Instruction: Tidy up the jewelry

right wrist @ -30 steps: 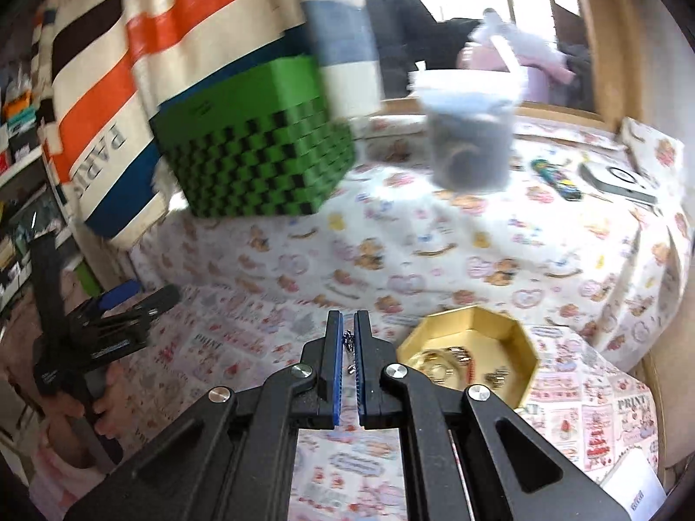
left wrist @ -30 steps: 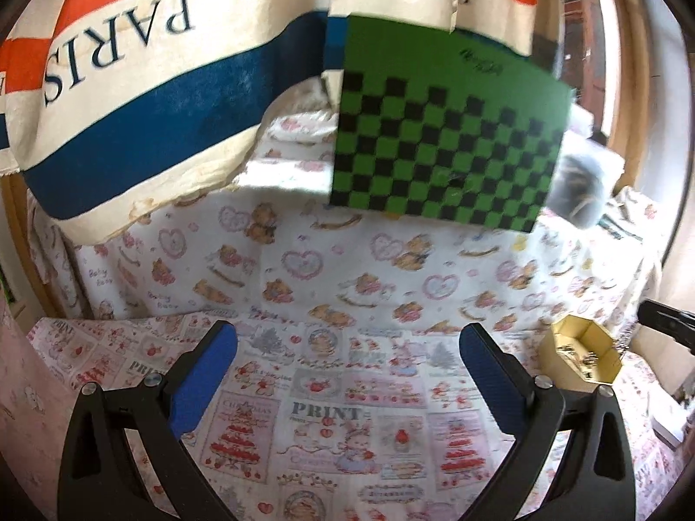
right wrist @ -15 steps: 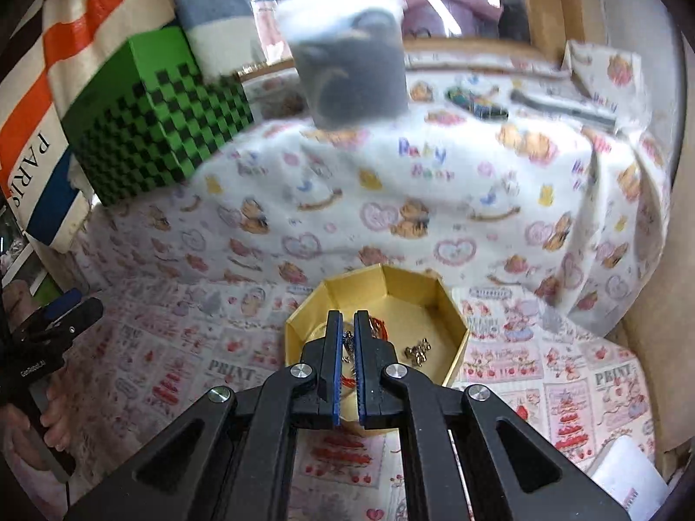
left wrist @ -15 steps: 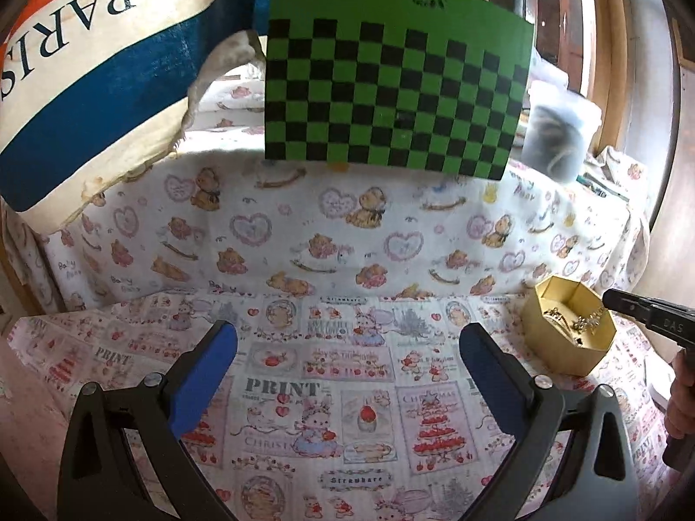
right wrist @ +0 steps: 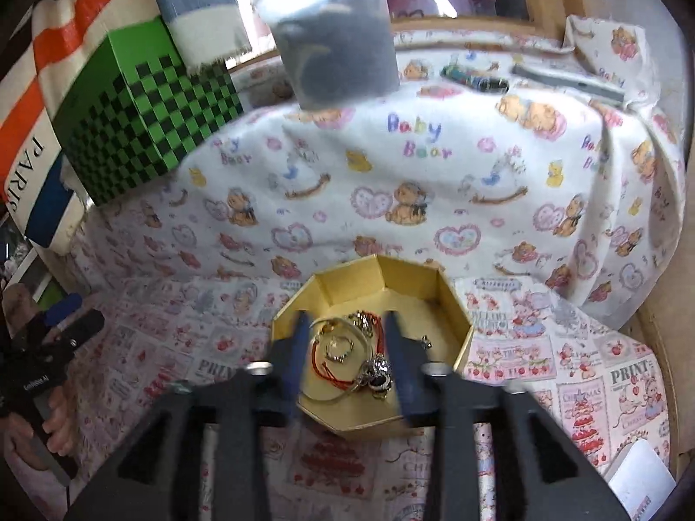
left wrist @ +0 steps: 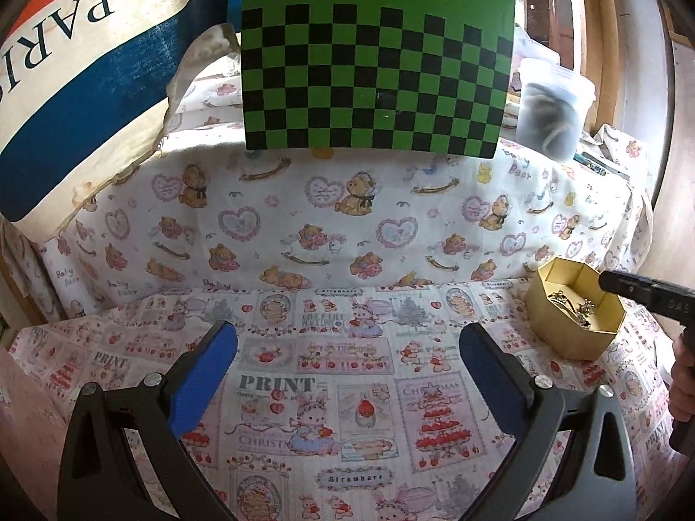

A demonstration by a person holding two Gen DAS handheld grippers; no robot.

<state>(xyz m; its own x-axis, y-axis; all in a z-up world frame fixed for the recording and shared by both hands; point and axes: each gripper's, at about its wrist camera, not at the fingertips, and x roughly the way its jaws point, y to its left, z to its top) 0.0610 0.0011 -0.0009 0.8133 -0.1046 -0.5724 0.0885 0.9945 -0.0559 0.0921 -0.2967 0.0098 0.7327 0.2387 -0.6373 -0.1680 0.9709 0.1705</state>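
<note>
Both grippers have come lower, and the right gripper [right wrist: 345, 338], pinched together a moment ago, has just been opening; its blue pads now stand apart over one gold octagonal box [right wrist: 438, 299], pressing on nothing. That box sits on the printed cloth [left wrist: 304, 347] and holds a jewelry tangle [right wrist: 356, 360]: one red cord, pale rings, silver pieces too knotted to count. The left gripper [left wrist: 347, 364] gapes wide and empty over the cloth. Legible writing: "PARIS" on one striped bag [left wrist: 87, 87], "PRINT", "Strawberr", "Baby Bear". One green checkered box [left wrist: 373, 69] and one lidded tub [left wrist: 551, 108] stand behind.
</note>
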